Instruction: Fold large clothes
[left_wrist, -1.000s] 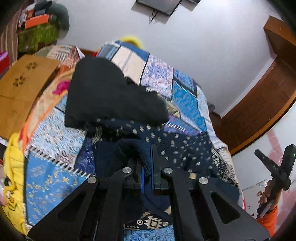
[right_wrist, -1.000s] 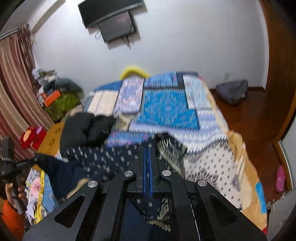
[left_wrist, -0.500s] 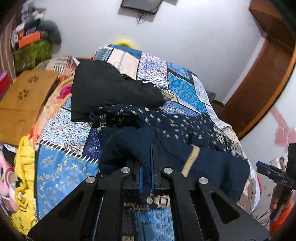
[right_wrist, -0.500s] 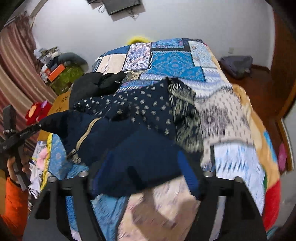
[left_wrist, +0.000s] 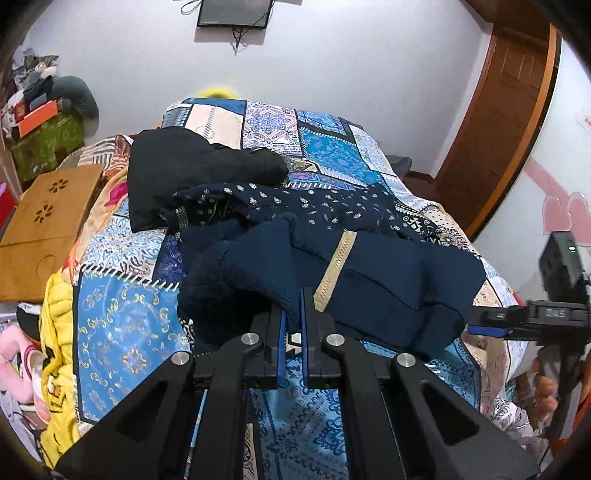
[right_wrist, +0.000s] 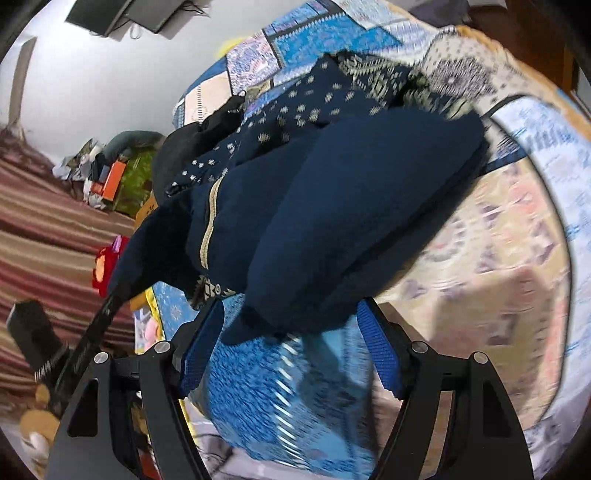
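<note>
On the patchwork bed (left_wrist: 125, 317): we are folding the navy garment (left_wrist: 369, 273), left gripper (left_wrist: 291, 325) pinching its edge (keep taut), right gripper (right_wrist: 291, 354) gaping empty.

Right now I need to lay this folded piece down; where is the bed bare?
Free: the patchwork quilt beyond the black garment, toward the wall, and the blue panel left of the navy garment. The middle is crowded with clothes.

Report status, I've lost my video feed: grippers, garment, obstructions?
Left gripper shut on navy garment. Right gripper open, jaws just released, garment edge between them untouched. Black clothing lies beyond on bedspread, clear of the fold.
</note>
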